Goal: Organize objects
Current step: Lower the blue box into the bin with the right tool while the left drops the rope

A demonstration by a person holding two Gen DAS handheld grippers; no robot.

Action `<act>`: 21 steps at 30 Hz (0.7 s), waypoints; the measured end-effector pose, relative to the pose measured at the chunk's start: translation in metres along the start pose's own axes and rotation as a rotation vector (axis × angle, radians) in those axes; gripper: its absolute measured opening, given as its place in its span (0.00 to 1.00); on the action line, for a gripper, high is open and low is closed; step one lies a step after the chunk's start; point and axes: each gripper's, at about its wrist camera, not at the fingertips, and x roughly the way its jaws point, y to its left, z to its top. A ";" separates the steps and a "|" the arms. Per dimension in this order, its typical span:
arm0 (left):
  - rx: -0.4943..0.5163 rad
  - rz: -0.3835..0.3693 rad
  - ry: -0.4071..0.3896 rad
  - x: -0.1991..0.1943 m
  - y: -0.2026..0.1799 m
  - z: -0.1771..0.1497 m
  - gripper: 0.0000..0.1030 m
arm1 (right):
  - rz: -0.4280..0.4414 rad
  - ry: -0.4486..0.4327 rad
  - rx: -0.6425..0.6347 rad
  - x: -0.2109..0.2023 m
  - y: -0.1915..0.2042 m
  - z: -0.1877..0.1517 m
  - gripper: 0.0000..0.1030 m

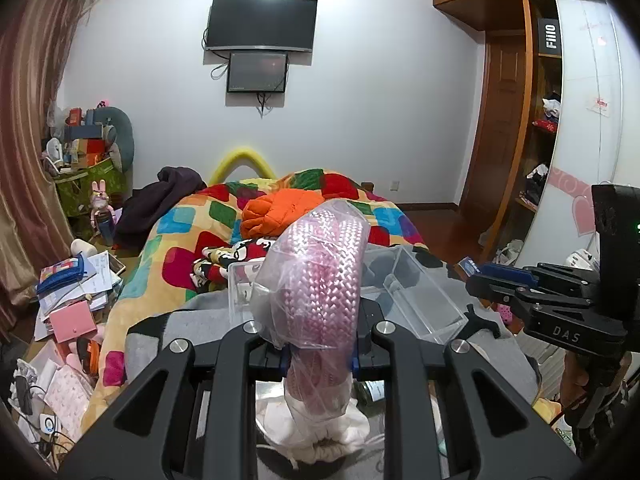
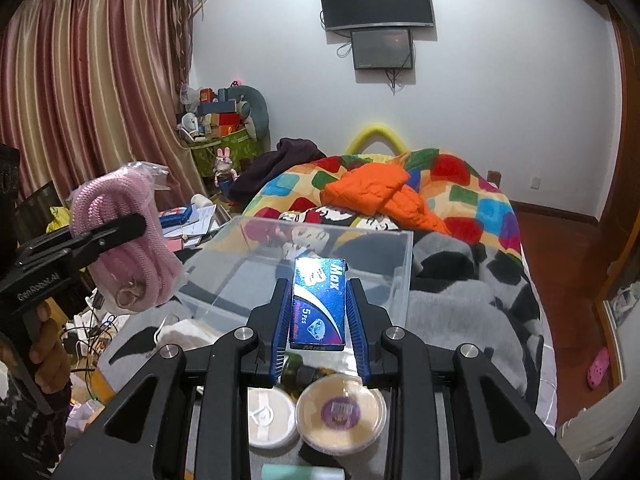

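My left gripper [image 1: 319,364] is shut on a clear bag of pink braided cord [image 1: 320,280], which stands up between the jaws and hides much of the view ahead. From the right wrist view the same bag of pink cord [image 2: 132,248] hangs at the left in the left gripper [image 2: 120,228]. My right gripper [image 2: 320,292] is shut on a blue box [image 2: 319,304] marked "Max". A clear plastic bin [image 2: 304,268] sits on the bed just beyond both grippers; the same clear bin [image 1: 420,292] shows behind the bag. The right gripper [image 1: 500,280] holds the blue box [image 1: 472,267] at the right.
A grey and black blanket [image 2: 460,300] lies under the bin, with a colourful quilt [image 2: 472,196] and an orange jacket [image 2: 372,188] beyond. Two round lidded tubs [image 2: 340,416] sit below the right gripper. Papers and boxes [image 1: 72,292] clutter the left side. A wardrobe [image 1: 552,120] stands at the right.
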 end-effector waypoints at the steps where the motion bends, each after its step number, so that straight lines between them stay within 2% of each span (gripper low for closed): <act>1: 0.001 -0.001 0.002 0.002 0.001 0.001 0.20 | 0.000 -0.001 0.000 0.001 0.000 0.002 0.24; 16: -0.008 -0.020 0.088 0.043 0.012 0.011 0.20 | -0.003 0.029 -0.018 0.032 -0.005 0.020 0.24; 21: 0.008 -0.005 0.117 0.062 0.012 0.011 0.20 | -0.007 0.055 -0.022 0.045 -0.009 0.022 0.24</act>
